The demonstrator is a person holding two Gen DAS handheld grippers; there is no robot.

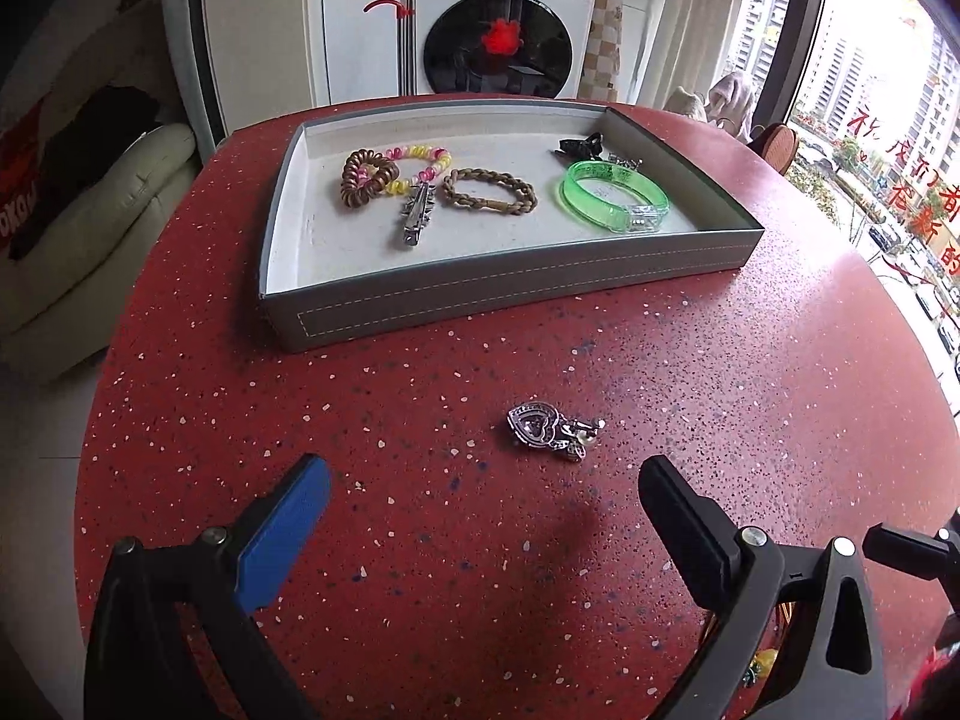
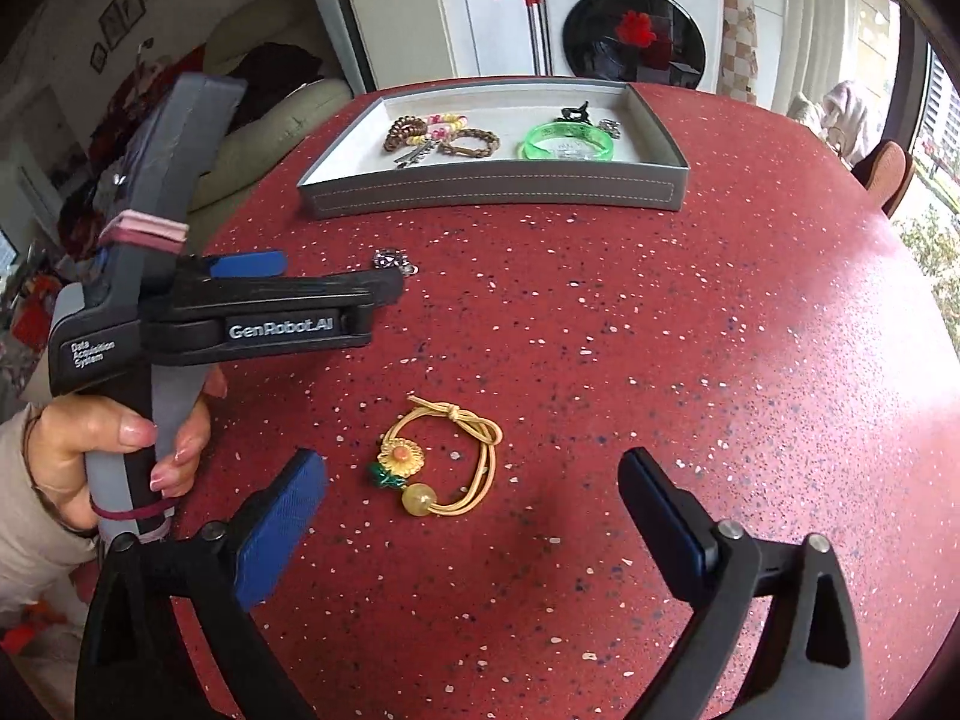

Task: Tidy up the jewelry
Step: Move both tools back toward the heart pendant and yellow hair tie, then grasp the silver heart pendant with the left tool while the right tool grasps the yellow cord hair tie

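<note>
Tabletop (image 1: 750, 420): red speckled stone-look surface, smooth, semi-glossy. Tray (image 1: 480, 291): grey leather-look walls with white stitching, matt pale lining. Heart brooch (image 1: 549, 429) — bright metal, shiny. Green bangle (image 1: 585, 189) — translucent glossy plastic. Hair clip (image 1: 414, 219): polished metal. Sunflower hair tie (image 2: 444, 459): yellow cord with a glossy translucent bead.
</note>
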